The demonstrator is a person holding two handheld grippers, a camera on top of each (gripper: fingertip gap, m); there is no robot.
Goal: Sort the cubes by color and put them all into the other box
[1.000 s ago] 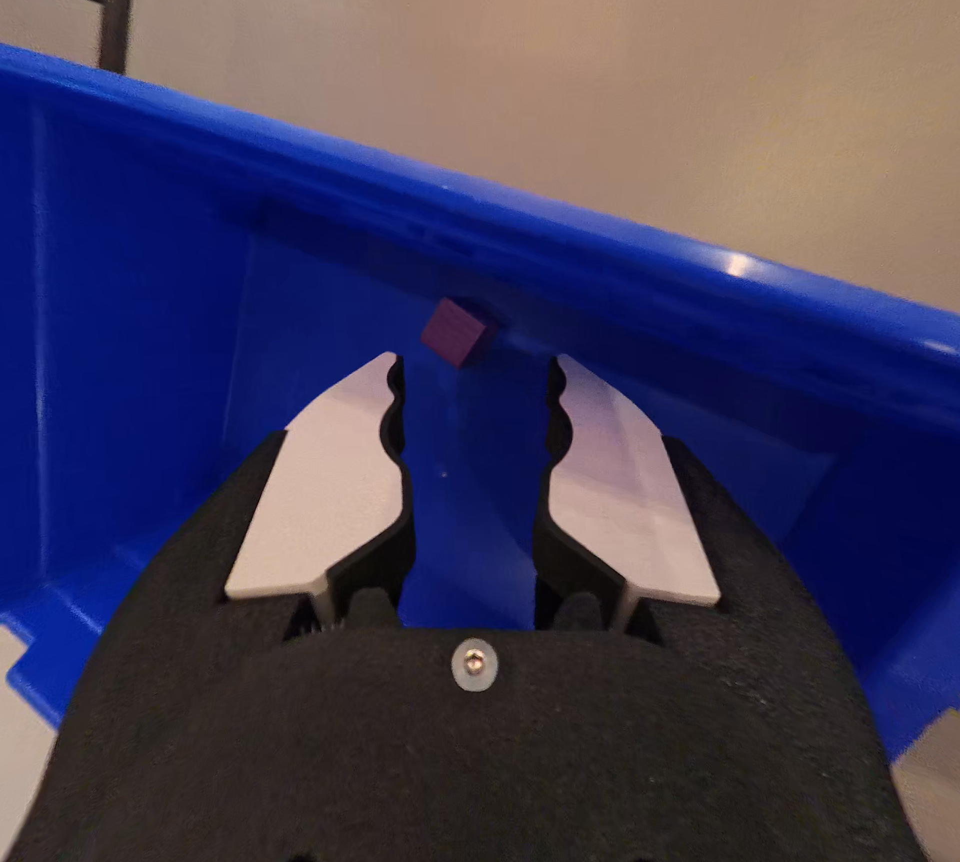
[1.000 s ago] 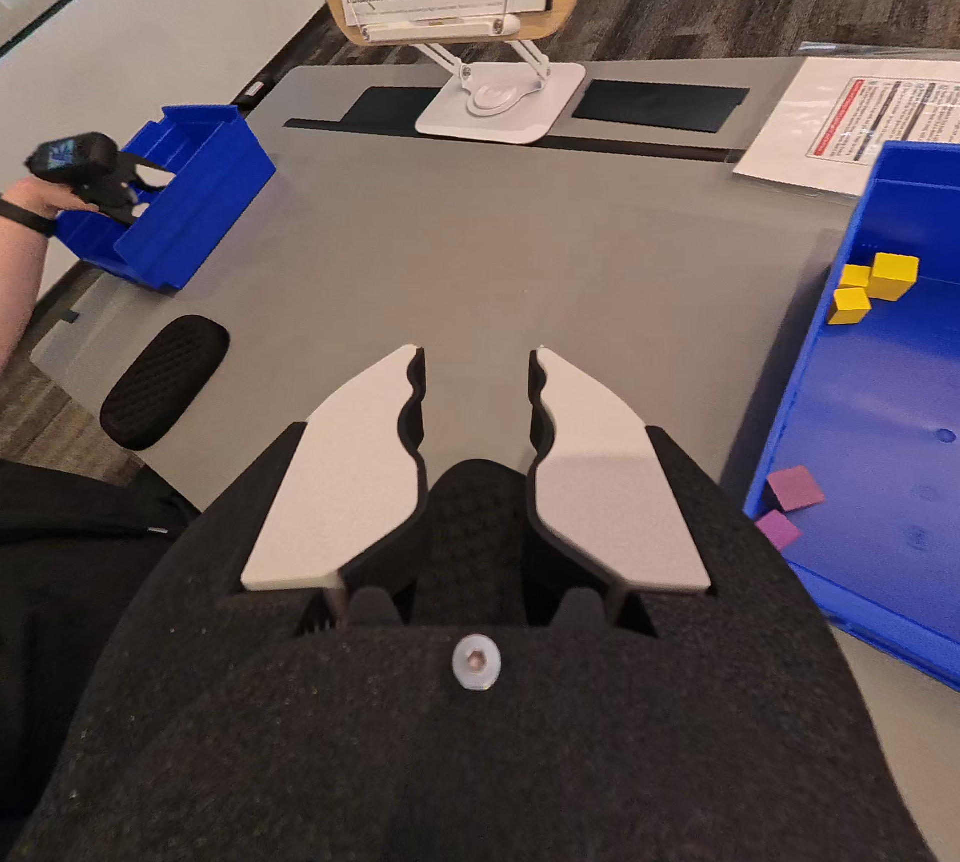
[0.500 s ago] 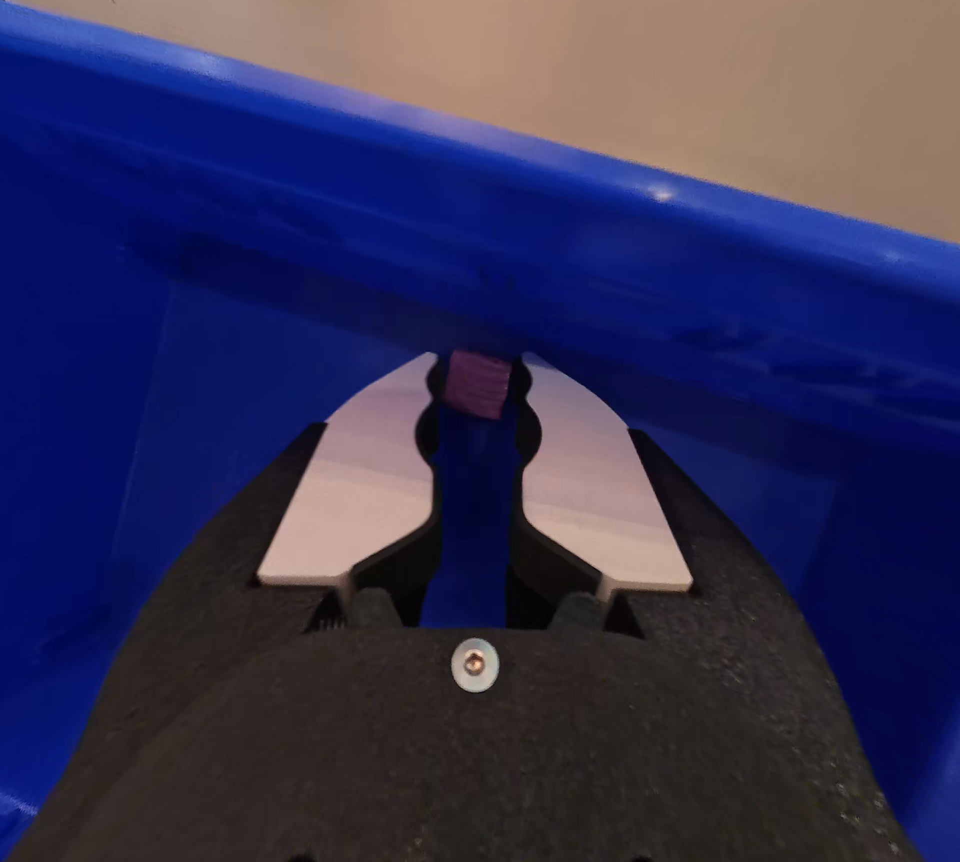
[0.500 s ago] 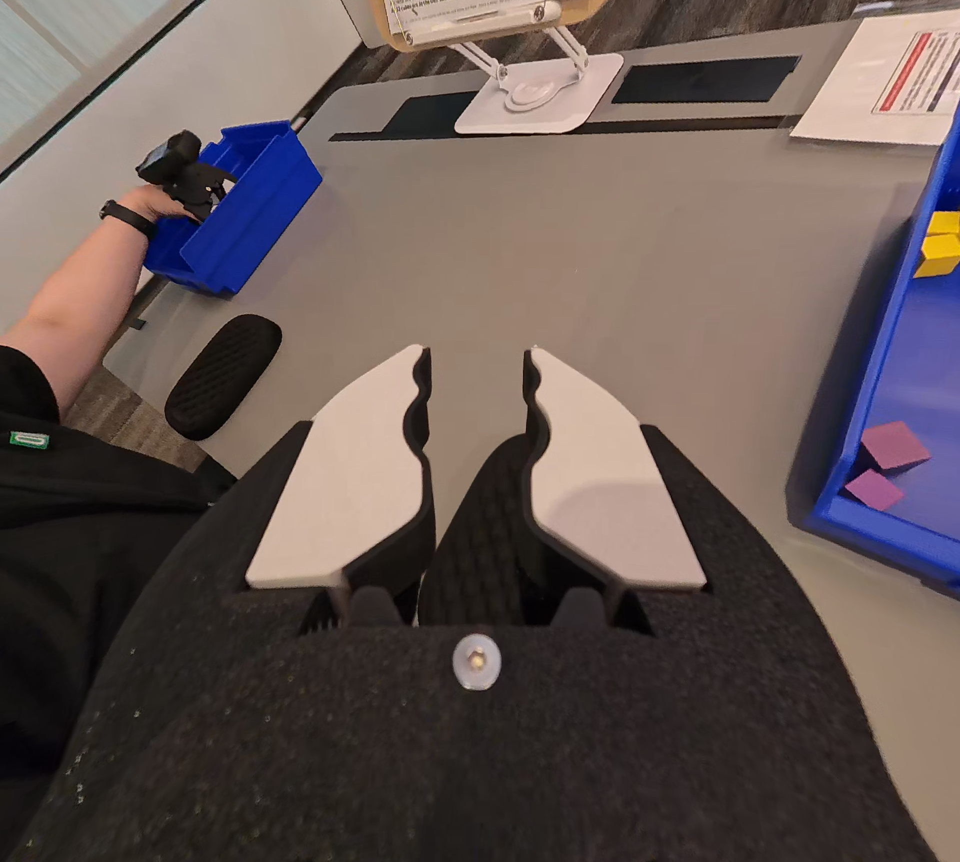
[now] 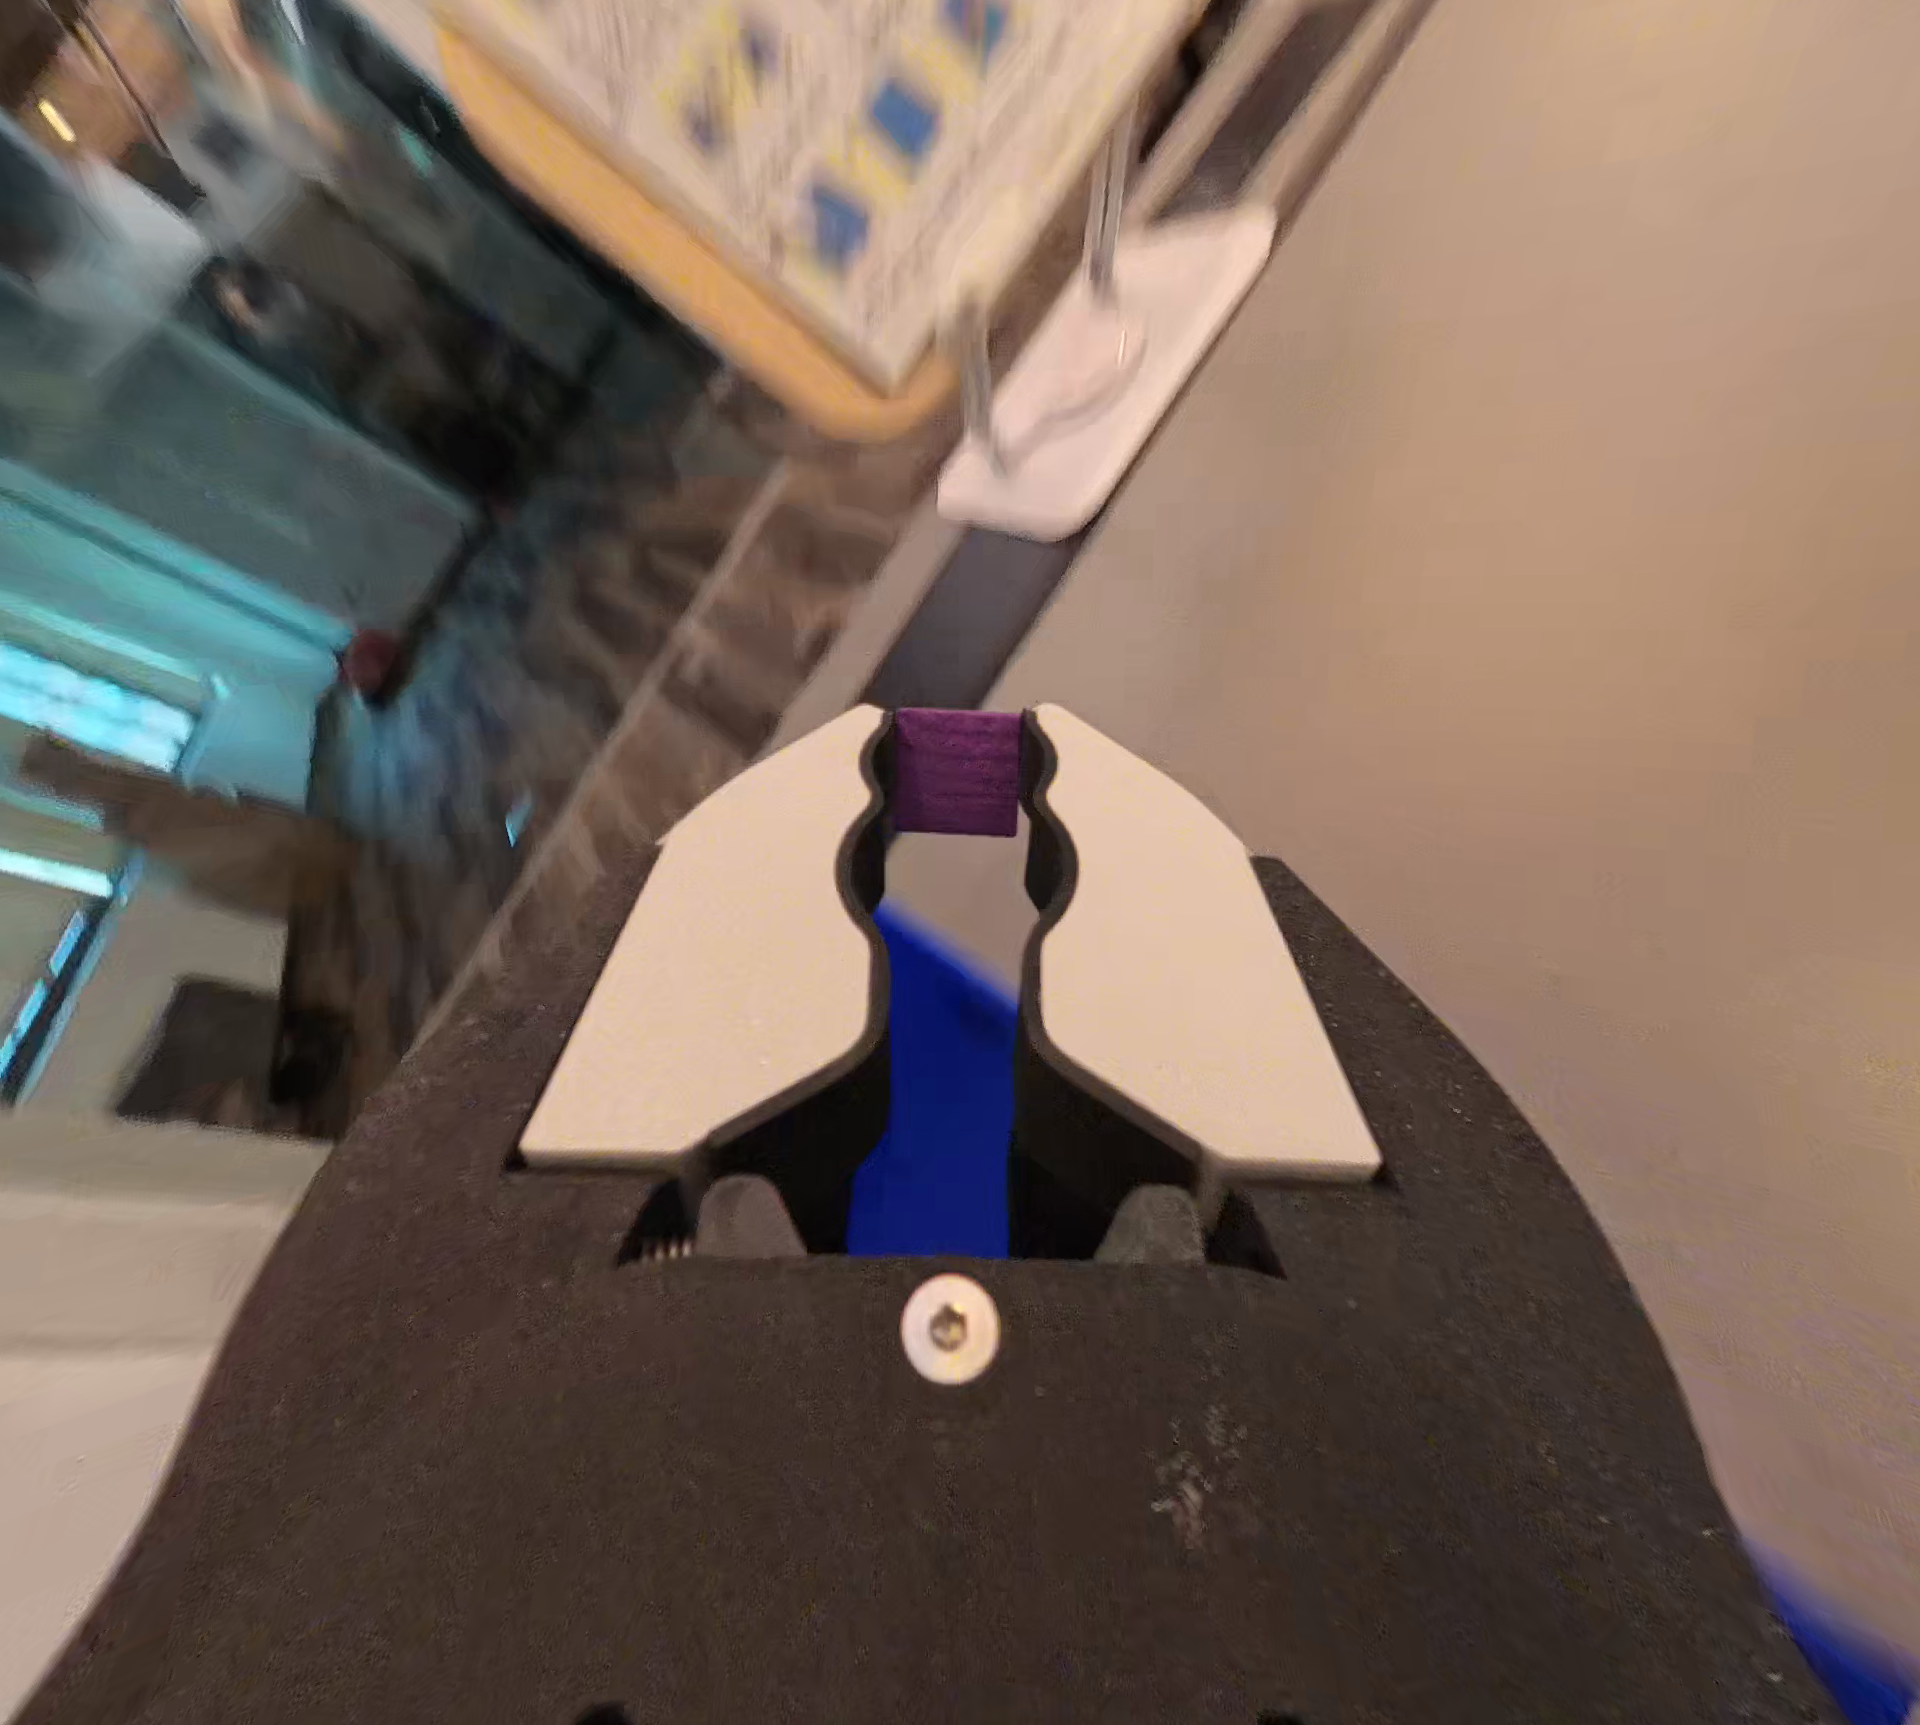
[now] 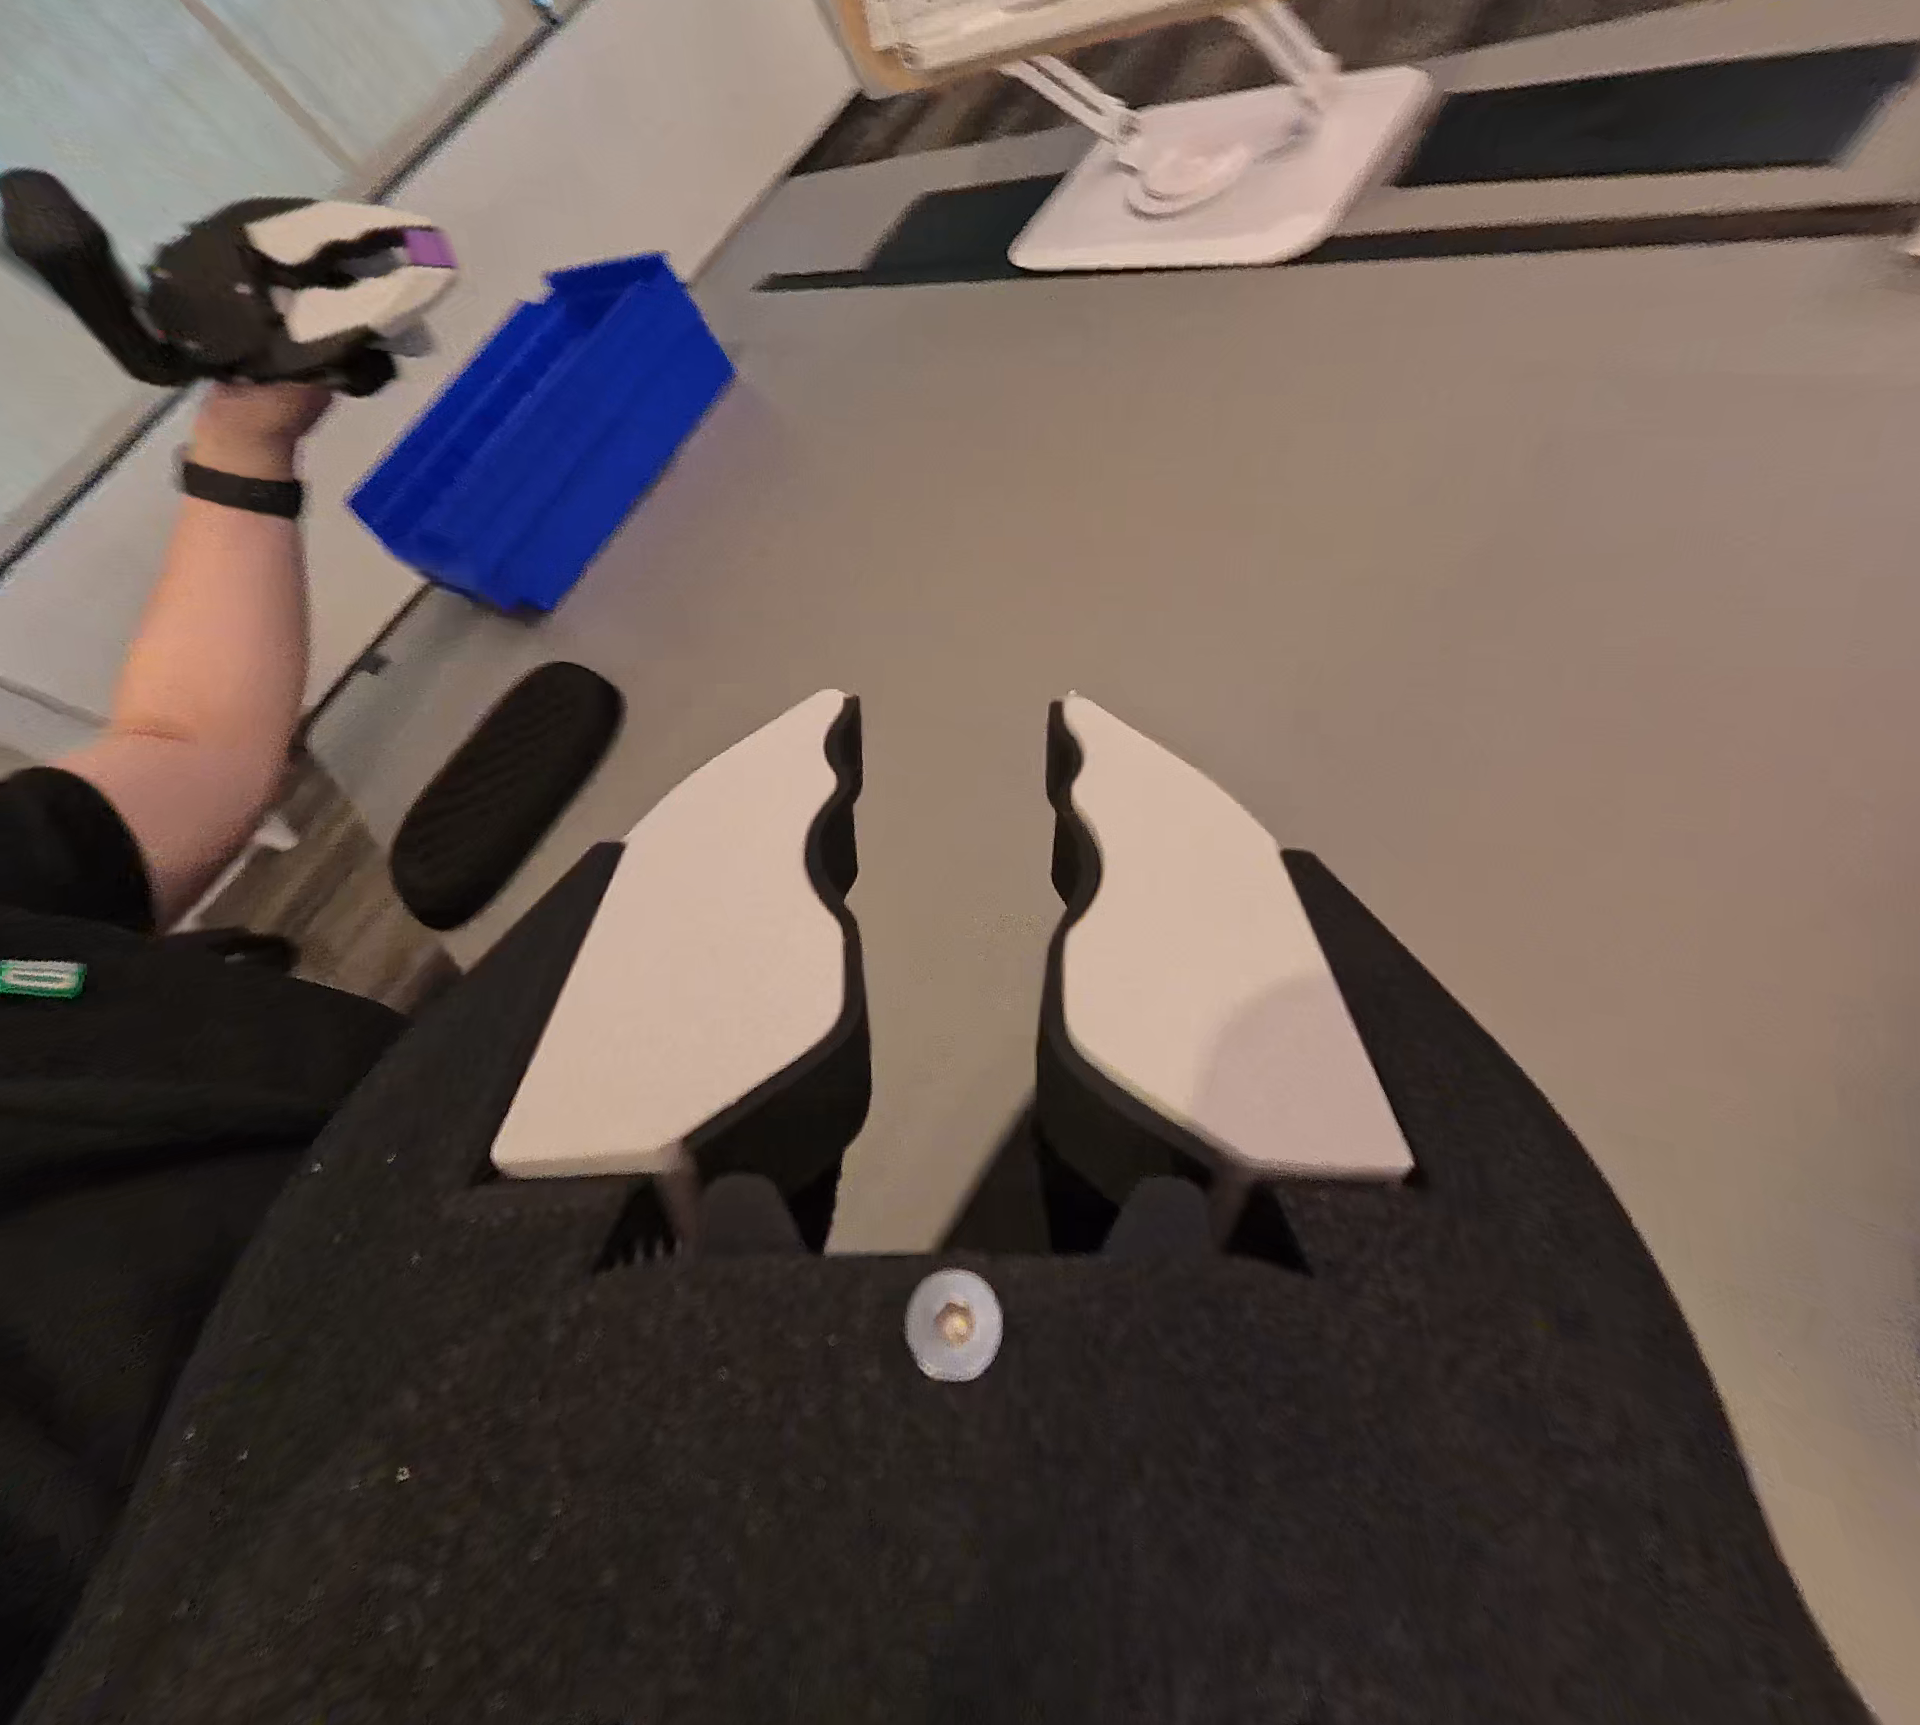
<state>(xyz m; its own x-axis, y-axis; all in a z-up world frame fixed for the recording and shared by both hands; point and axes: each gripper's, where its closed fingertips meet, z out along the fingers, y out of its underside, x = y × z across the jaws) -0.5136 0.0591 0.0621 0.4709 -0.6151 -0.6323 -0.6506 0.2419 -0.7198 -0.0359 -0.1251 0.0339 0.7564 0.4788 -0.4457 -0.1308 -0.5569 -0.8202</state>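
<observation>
My left gripper (image 5: 958,766) is shut on a purple cube (image 5: 956,771), pinched at the fingertips and held in the air above the small blue box (image 5: 935,1104). The right wrist view shows the same: the left gripper (image 6: 400,273) is raised at the far left with the purple cube (image 6: 428,250) between its fingers, above and left of the blue box (image 6: 551,428) on the grey table (image 6: 1247,532). My right gripper (image 6: 954,719) is open and empty above the table's near middle.
A board with sheets on a white stand (image 6: 1216,189) is at the table's back. A black oval pad (image 6: 504,792) lies at the table's left edge. A person's arm (image 6: 218,595) holds the left gripper. The other box is out of view.
My left gripper closed on the purple cube inside the blue box and lifted it out, swinging up. The right gripper turned left, so the box with the sorted cubes left its view.
</observation>
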